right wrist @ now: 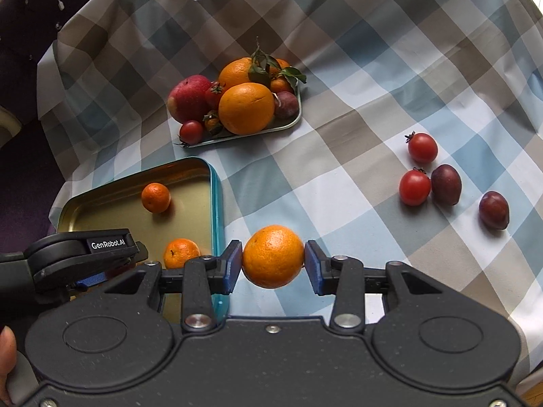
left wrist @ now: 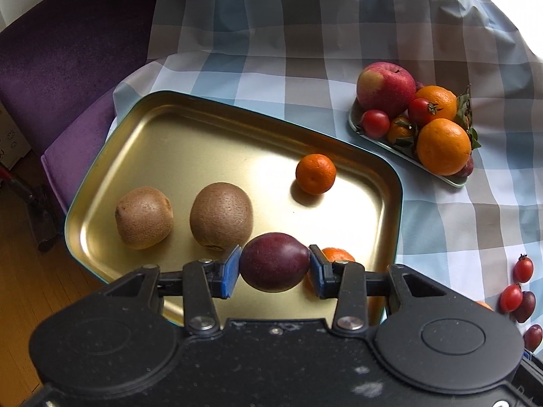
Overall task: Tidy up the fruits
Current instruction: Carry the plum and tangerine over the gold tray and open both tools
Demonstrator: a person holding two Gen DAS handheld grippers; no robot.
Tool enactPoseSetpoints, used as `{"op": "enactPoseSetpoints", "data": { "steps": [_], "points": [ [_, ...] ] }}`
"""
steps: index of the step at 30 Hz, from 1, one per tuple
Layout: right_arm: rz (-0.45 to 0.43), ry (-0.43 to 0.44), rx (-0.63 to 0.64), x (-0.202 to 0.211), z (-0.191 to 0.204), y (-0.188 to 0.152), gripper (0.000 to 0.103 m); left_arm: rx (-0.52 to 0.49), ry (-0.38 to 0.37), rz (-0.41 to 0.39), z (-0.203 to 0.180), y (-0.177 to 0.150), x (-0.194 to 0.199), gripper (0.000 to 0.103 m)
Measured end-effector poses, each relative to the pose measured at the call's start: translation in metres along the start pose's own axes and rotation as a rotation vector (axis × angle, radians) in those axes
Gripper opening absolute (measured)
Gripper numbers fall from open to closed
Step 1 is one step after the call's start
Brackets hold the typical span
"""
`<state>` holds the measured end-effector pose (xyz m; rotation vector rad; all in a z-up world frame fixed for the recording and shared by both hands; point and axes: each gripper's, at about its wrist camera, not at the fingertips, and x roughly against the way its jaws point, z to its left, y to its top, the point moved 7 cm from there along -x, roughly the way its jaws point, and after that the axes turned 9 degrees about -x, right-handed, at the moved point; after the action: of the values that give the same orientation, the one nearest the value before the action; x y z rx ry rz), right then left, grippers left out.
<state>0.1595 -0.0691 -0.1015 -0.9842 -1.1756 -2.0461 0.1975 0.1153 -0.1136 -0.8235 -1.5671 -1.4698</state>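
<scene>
**Both claws loaded over the tin**

My left gripper (left wrist: 275, 266) is clamped narrow on a smooth, dark purple plum (left wrist: 274, 262), blue ribbed pads pressed to either side of it. It hangs above the near edge of the gold tin tray (left wrist: 176, 142), a shallow rounded rectangle of brushed metal with a teal outer wall. My right gripper (right wrist: 273, 261) is closed on a dimpled mandarin (right wrist: 273, 256), held over the checked cloth (right wrist: 339, 51) just to the right of the tray's rim.

In the tray I see two fuzzy brown kiwis (left wrist: 183, 217) side by side and apart from them a small mandarin (left wrist: 315, 174); another mandarin (left wrist: 336, 254) peeks out behind the left gripper's right-hand pad.

Further off, a small pale green dish (left wrist: 353, 118) is heaped with a red apple (left wrist: 385, 90), two glossy oranges (left wrist: 443, 146), cherry tomatoes and leafy mandarins.

Only the right wrist view gives the loose group clearly: two cherry tomatoes (right wrist: 414, 188) and two plums (right wrist: 446, 184) lying on the cloth, well apart from the tray. It also shows the left gripper from the side, over the tray. Only the left view shows the kiwis, the purple cushioned seat (left wrist: 68, 68) and the wooden floor (left wrist: 20, 254).
</scene>
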Motion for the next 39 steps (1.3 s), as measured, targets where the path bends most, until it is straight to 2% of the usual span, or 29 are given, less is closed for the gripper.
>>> {"op": "enactPoseSetpoints", "data": {
  "steps": [8,17,26,30,39],
  "points": [
    [0.031,0.08,0.086,-0.008,0.052,-0.014,0.049,0.065,0.045,0.016,0.055,-0.005,-0.005,0.042],
    [0.067,0.113,0.152,-0.016,0.086,-0.032,0.049,0.123,0.066,0.029,0.096,-0.012,-0.007,0.042],
    [0.096,0.114,0.203,-0.026,0.106,-0.048,0.049,0.106,0.038,0.061,0.108,-0.02,-0.016,0.042],
    [0.108,0.124,0.211,-0.028,0.11,-0.05,0.05,0.091,0.068,0.045,0.112,-0.018,-0.015,0.049],
    [0.087,0.122,0.236,-0.025,0.113,-0.048,0.05,0.088,0.062,0.059,0.111,-0.019,-0.017,0.058]
  ]
}}
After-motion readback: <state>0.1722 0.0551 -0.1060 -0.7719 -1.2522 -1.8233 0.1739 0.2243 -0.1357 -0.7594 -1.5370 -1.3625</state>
